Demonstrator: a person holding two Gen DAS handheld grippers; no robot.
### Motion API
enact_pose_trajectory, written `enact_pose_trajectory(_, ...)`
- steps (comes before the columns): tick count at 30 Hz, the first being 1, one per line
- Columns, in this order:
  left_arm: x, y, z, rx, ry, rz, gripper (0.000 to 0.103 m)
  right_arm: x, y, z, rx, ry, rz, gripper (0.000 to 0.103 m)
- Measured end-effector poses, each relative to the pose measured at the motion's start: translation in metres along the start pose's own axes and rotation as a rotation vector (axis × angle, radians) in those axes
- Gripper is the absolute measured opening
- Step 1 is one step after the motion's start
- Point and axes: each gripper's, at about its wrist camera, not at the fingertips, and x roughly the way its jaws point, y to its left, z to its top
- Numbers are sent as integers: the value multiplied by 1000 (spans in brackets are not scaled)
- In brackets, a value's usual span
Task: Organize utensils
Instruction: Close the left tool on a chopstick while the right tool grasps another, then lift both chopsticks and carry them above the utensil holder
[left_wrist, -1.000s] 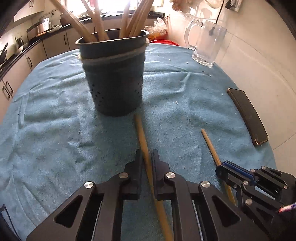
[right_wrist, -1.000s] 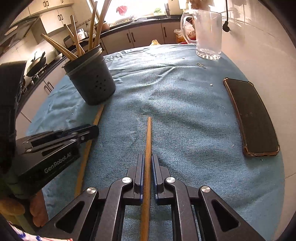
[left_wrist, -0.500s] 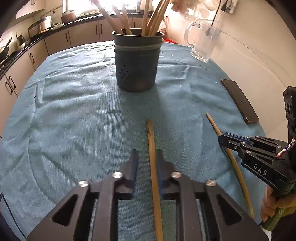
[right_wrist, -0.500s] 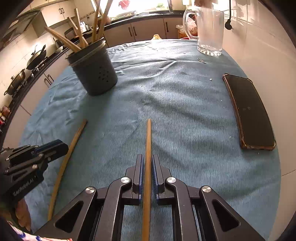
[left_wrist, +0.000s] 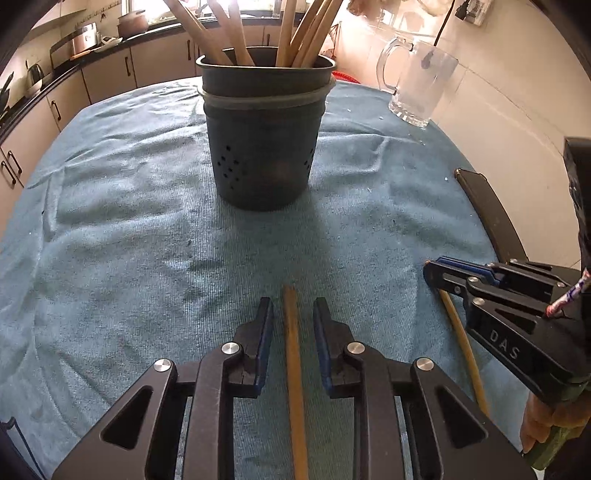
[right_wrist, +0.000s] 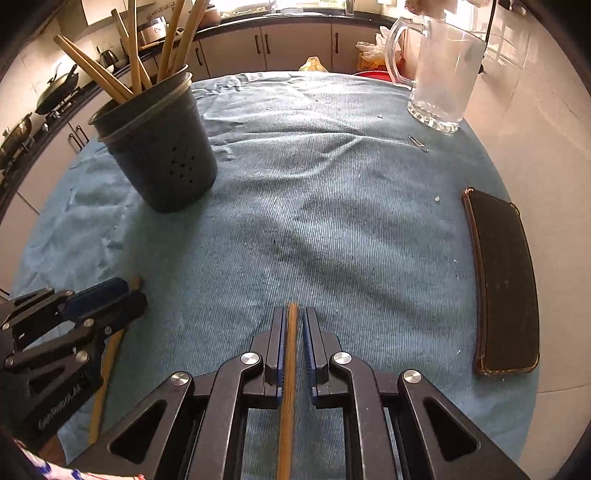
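Left hand-held gripper (left_wrist: 293, 314): sitting at 6 o'clock in the left wrist view, its jaws standing apart, with clear gaps on both sides of a wooden stick; it is gripping nothing. In the right wrist view it is showing at 8 o'clock.

Left stick (left_wrist: 293, 354): lying flat on the blue cloth between the 2 left fingers, running from 6 o'clock toward 12 o'clock, its far tip ending just past the fingertips (left_wrist: 264, 314).

Right hand-held gripper (right_wrist: 294, 328): sitting at 6 o'clock in the right wrist view, its jaws standing nearly together around a 2nd stick, with thin slivers of gap showing on each side; I cannot tell whether the pads are pressing it. In the left wrist view it is showing at 4 o'clock.

Right stick (right_wrist: 290, 369): running straight between the right fingers, its tip reaching only just beyond them.

Blue cloth (right_wrist: 332, 229): covering the counter, wrinkling toward 10 o'clock.

Phone (right_wrist: 504, 280): lying face-down at 3 o'clock, well apart from both sticks.

Utensil holder (left_wrist: 264, 136): standing upright toward 12 o'clock in the left wrist view and 10 o'clock in the right wrist view, holding several wooden sticks (left_wrist: 291, 29) that are leaning outward.

Glass mug (right_wrist: 439, 70): standing at 1 o'clock near the cloth's far edge.

Paper clip (right_wrist: 418, 143): lying just in front of the mug.
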Motion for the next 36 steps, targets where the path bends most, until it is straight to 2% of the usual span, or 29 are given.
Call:
enact_pose_trajectory(5, -2, -2, -4, 28, -19, 10, 21, 0, 5, -1, -3, -16, -24, 9)
enact_pose_trajectory(6, -2, -3, -4, 31, -20, 9, 19, -1, 7, -2, -7, -23, -30, 6)
enact_pose_trajectory(7, -2, -3, -4, 32, -19, 4, 6, -1, 8, -2, -9, -29, -33, 5)
enact_pose_trajectory(10, -3, 1, -4, 11, -11, -19, 7, -2, 6, -2, 12, -40, -6, 5)
enact_pose_trajectory(14, -16, 8, -5, -24, -39, -38, 7, -14, 2, -2, 41, -84, 32, 5)
enact_pose_trajectory(26, -104, 6, -11, -11, -254, -17, 7, -86, -2, -13, 90, -279, 92, 5)
enact_pose_trajectory(36, -152, -10, -29, 33, -375, 4, 7, -137, 11, -34, 84, -400, 115, 5)
